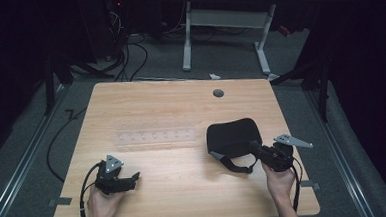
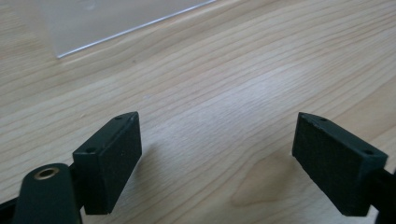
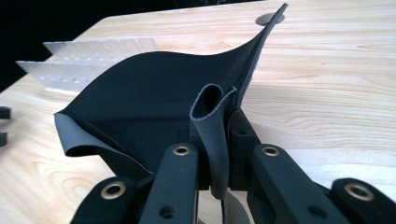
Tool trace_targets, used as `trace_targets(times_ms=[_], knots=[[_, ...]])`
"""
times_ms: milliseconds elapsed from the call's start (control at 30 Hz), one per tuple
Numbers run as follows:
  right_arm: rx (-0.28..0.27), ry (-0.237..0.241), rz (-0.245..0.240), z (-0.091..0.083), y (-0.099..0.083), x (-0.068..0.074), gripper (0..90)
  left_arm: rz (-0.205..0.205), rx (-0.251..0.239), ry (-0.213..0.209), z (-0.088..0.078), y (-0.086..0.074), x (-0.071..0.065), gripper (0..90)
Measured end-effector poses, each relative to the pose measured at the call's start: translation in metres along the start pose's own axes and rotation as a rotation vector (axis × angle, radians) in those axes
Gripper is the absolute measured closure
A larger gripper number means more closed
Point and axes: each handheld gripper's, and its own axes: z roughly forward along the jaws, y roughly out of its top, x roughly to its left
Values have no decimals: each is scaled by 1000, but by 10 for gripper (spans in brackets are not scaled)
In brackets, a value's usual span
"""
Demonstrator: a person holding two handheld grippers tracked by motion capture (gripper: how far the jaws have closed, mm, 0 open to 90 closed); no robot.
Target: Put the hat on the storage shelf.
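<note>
Wooden table (image 1: pixel 185 189): bears all items. Black fabric piece (image 1: pixel 232 136): lies directly ahead of right gripper (image 1: pixel 257 148), whose jaws are clamped on its folded edge. Left gripper (image 2: pixel 217 154): jaws spread wide, empty, clear plastic strip (image 1: pixel 155 137) beyond it.

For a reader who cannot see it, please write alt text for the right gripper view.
The right gripper pinches a folded edge of a black fabric piece, lifting it off the wooden table. Behind the fabric lies a clear plastic strip.
</note>
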Motion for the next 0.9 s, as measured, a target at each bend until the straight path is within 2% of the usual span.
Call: trace_targets(times_ms=[133,300,433,900], knots=[[-3,26,-12,-7,-3,9,842,15,3,-37,-5,2,-7,156],[-4,53,-10,-13,-5,16,843,9,-3,-93,-15,11,-17,155],[-16,77,-12,-18,-4,22,842,33,-13,-131,-21,17,-27,156],[8,152,-43,-11,1,48,842,85,-5,-286,-30,24,-65,163]])
